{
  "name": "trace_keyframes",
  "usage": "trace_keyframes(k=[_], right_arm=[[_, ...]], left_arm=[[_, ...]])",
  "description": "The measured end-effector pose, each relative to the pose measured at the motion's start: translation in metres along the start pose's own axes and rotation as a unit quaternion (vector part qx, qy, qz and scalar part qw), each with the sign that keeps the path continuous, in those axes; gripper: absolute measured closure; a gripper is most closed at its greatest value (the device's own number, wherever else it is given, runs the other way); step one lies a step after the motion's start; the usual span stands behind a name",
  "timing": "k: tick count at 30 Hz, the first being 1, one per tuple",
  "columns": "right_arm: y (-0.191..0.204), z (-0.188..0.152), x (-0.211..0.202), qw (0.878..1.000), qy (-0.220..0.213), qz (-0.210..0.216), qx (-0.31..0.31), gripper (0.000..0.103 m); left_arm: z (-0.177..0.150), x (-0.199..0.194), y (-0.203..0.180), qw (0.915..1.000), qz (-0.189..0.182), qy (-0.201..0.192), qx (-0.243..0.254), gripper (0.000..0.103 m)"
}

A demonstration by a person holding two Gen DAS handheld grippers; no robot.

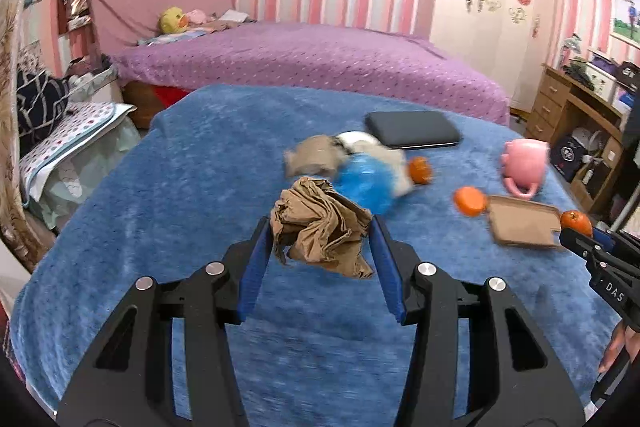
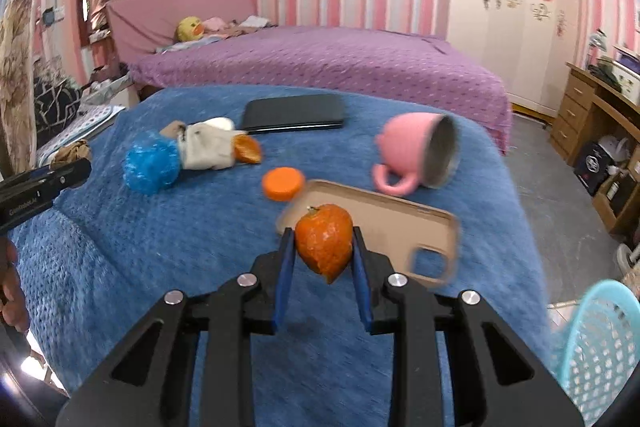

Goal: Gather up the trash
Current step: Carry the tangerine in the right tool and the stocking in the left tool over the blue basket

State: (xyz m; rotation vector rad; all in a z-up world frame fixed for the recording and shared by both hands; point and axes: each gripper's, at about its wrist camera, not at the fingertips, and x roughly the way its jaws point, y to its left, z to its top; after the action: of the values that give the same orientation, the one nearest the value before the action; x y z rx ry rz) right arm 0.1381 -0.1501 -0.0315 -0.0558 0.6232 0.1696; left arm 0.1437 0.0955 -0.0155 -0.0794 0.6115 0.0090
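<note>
My left gripper (image 1: pixel 320 227) is shut on a crumpled brown paper wad (image 1: pixel 322 227) and holds it above the blue blanket (image 1: pixel 180 187). My right gripper (image 2: pixel 322 235) is shut on a piece of orange peel (image 2: pixel 325 243), lifted over the blanket. On the blanket lie a blue crinkled wrapper (image 2: pixel 150 167), a white crumpled paper (image 2: pixel 206 145), another peel piece (image 2: pixel 248 149), an orange cap (image 2: pixel 283 183) and a second brown paper (image 1: pixel 314 155). The right gripper shows at the left wrist view's right edge (image 1: pixel 576 239).
A tan phone case (image 2: pixel 380 227), a tipped pink mug (image 2: pixel 416 155) and a black tablet (image 2: pixel 294 115) lie on the blanket. A light blue mesh basket (image 2: pixel 600 343) stands at lower right. A purple bed (image 2: pixel 320 67) is behind; a wooden desk (image 2: pixel 592 115) is at right.
</note>
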Motion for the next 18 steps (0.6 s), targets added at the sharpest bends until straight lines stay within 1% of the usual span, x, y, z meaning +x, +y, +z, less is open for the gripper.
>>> trace_keyframes(k=[5, 8, 13, 18], right_arm=[[-0.043, -0.015, -0.022, 0.999, -0.006, -0.019, 0.033, 0.075], [-0.063, -0.022, -0.026, 0.999, -0.005, -0.026, 0.043, 0.075], [-0.083, -0.027, -0.033, 0.998, -0.007, -0.039, 0.046, 0.075], [-0.098, -0.033, -0.039, 0.998, -0.004, -0.049, 0.045, 0.075]], left_arm=[[-0.008, -0.003, -0.04, 0.9996, -0.012, 0.0, 0.024, 0.055], [-0.015, -0.006, -0.064, 0.9992, -0.016, 0.001, 0.037, 0.055], [-0.028, -0.009, -0.095, 0.9989, -0.027, 0.009, 0.037, 0.055], [-0.037, 0.001, -0.121, 0.9979, -0.035, 0.022, 0.05, 0.055]])
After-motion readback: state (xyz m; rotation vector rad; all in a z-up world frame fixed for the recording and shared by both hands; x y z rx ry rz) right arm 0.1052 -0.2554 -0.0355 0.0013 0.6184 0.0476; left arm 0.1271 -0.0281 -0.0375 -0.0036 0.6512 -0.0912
